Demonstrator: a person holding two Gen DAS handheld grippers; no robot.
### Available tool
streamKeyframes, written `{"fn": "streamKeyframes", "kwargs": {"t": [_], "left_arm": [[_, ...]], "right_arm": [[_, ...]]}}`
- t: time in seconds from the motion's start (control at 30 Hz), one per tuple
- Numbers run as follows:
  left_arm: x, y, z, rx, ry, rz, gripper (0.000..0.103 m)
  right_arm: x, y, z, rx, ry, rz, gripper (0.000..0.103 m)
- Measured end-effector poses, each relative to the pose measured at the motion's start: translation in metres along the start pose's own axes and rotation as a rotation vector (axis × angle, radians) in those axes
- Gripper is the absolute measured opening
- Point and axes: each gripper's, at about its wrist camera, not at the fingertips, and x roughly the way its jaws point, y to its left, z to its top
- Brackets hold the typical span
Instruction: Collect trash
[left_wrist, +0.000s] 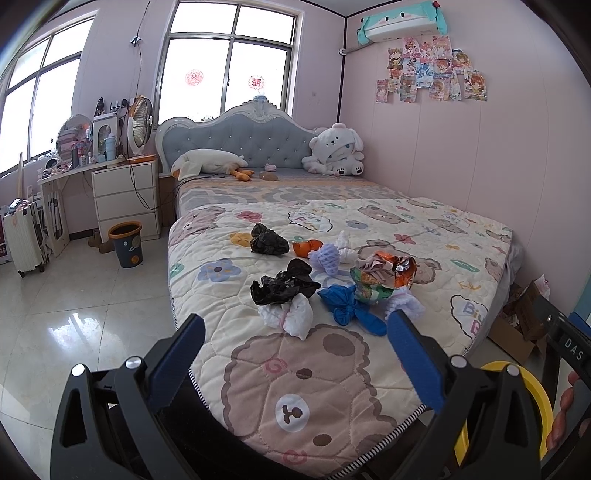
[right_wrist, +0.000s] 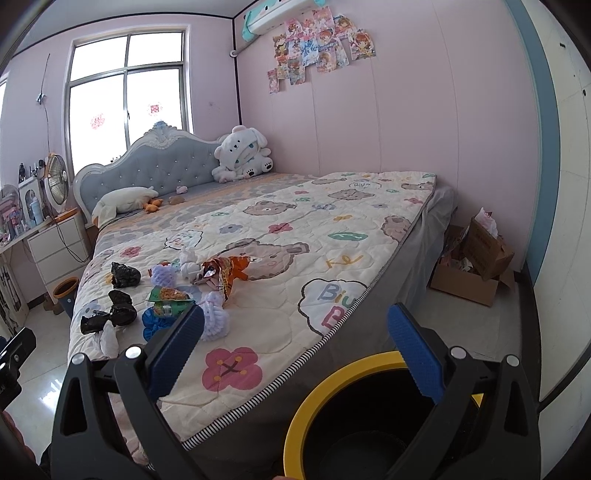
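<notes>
Open tongs (right_wrist: 295, 347) above yellow-rimmed bin (right_wrist: 314, 391)

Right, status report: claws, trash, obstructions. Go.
Left claw open, empty. Right claw open, above yellow-rimmed bin. Trash pile uncollected on bed quilt. Nothing blocking.

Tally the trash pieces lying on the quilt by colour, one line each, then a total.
Black plastic bags: 2
White or pale lilac foam nets: 4
Blue bag: 1
Orange scrap: 1
Colourful snack wrappers: about 2, bunched together and hard to separate
Total: about 10
</notes>
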Motion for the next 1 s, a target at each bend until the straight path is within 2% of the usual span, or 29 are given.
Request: {"fn": "streamKeyframes", "kwargs": {"t": [0.2, 0.47, 0.6, 0.9, 1.0], "left_arm": [[0.018, 0.011, 0.008, -0.027, 0.041, 0.007, 0.095], [0.06, 0.029, 0.025, -0.045, 0.103, 0.03, 0.095], [0.086, 0.031, 0.034, -0.011, 0.146, -0.002, 0.095], [0.153, 0.03, 0.06, 0.065, 0.218, 0.002, 0.095], [0.176, 0.028, 0.07, 0.09, 0.258, -0.04, 0.095]], "right_arm": [[0.024, 0.002, 0.008, 0.026, 0.028, 0.048, 0.095], [0.064, 0.023, 0.024, -0.019, 0.047, 0.09, 0.095], [0.09, 0.033, 0.03, -0.022, 0.084, 0.117, 0.095], [0.163, 0.062, 0.046, -0.058, 0.193, 0.184, 0.095], [0.193, 0.072, 0.052, -0.086, 0.246, 0.221, 0.095]]}}
